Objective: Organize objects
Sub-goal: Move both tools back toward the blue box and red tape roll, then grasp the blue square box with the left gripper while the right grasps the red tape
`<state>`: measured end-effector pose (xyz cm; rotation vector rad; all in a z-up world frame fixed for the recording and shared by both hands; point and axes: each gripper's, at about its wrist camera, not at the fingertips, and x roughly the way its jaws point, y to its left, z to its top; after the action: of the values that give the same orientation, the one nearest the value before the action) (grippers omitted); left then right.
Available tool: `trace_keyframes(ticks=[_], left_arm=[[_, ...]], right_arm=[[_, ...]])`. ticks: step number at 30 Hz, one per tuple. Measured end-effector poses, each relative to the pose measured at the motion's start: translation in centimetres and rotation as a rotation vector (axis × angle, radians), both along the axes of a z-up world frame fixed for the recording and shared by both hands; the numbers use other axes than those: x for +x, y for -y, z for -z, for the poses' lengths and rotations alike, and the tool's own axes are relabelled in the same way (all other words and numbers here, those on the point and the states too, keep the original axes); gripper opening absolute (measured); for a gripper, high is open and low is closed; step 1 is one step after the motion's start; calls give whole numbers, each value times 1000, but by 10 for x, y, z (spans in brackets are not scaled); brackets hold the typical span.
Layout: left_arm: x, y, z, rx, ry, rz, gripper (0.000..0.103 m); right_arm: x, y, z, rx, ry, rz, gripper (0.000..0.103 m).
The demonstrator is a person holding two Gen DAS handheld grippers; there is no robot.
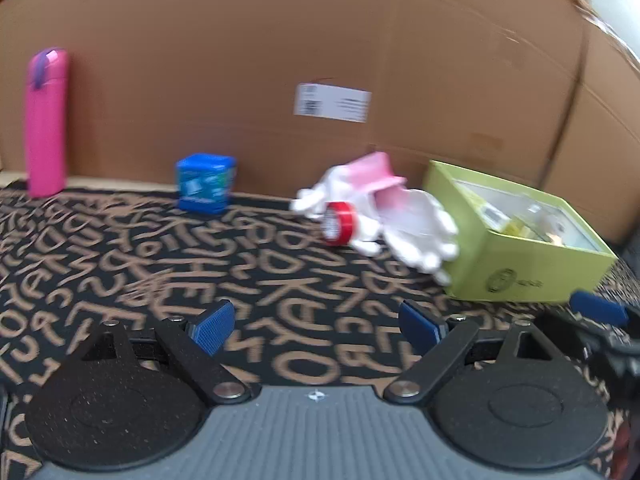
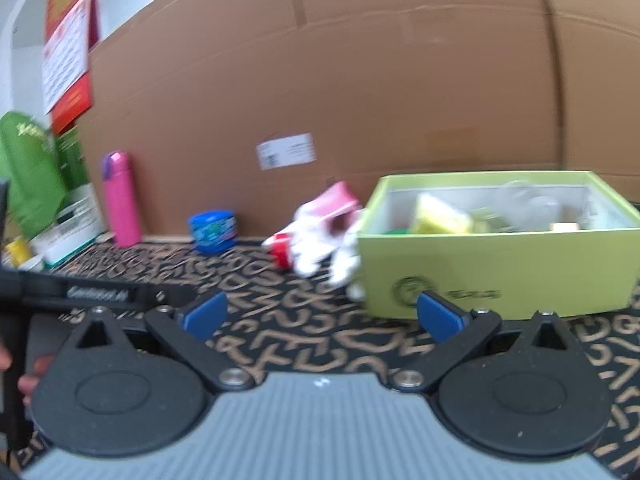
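Observation:
A lime green open box [image 1: 520, 256] [image 2: 492, 268] holding several small items stands on the patterned cloth at the right. Against its left side lie white and pink gloves [image 1: 408, 224] [image 2: 316, 236], with a red tape roll [image 1: 340, 222] [image 2: 282, 250] in front of them. Further left are a blue jar [image 1: 206, 184] [image 2: 212, 232] and an upright pink bottle [image 1: 46, 120] [image 2: 120, 200]. My left gripper [image 1: 316, 328] hovers over the cloth, open and empty, well short of the tape roll. My right gripper [image 2: 322, 316] is open wide and empty, its right pad just before the box's front wall.
A tall cardboard wall [image 1: 320, 40] [image 2: 360, 100] closes the back. Green pouches and packets [image 2: 32, 172] stand at the far left, beside a small yellow item [image 2: 16, 250]. The left tool's black body [image 2: 100, 292] and a hand [image 2: 28, 372] show at the right wrist view's left edge.

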<state>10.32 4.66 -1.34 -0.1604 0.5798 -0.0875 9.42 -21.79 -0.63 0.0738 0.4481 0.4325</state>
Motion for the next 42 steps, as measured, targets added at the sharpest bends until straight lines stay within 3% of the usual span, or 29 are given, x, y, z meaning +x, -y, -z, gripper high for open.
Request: trace_keyframes(ticks=[7,15,19,23,30,32,33,35,36,42], left_arm=[[28,-34,-4,47,28,-75,92],[85,-64,-1,89,39,-144,92],[117,-72,3,111,39,-170,92],[148,-75,7,138,44,-181,92],[191,-89,12,128,19,-192,91],[195,-91,13,118,22,-178,81],[197,-92,13,115,21,-166,71],[199,-93,14,108,9,-131,59],[198,-93,14,112,9,-124,59],[170,-95,9,74,-2,-82,59]], right_arm=[[3,-58,7,-75,-5,-132,103],[43,-107,15,-136,12,-165,103],[67,-126,21,-218,48,-135,84],[95,-139,28,-278,54,-108,73],[140,-143,32,-246,10,-54,58],[149,-143,33,-239,-5,-52,53],[153,-143,34,-236,-13,-51,48],[159,-143,37,-221,-40,-63,31],[159,-143,38,-213,-48,-72,20],[126,-137,32,-280,5,-137,19]])
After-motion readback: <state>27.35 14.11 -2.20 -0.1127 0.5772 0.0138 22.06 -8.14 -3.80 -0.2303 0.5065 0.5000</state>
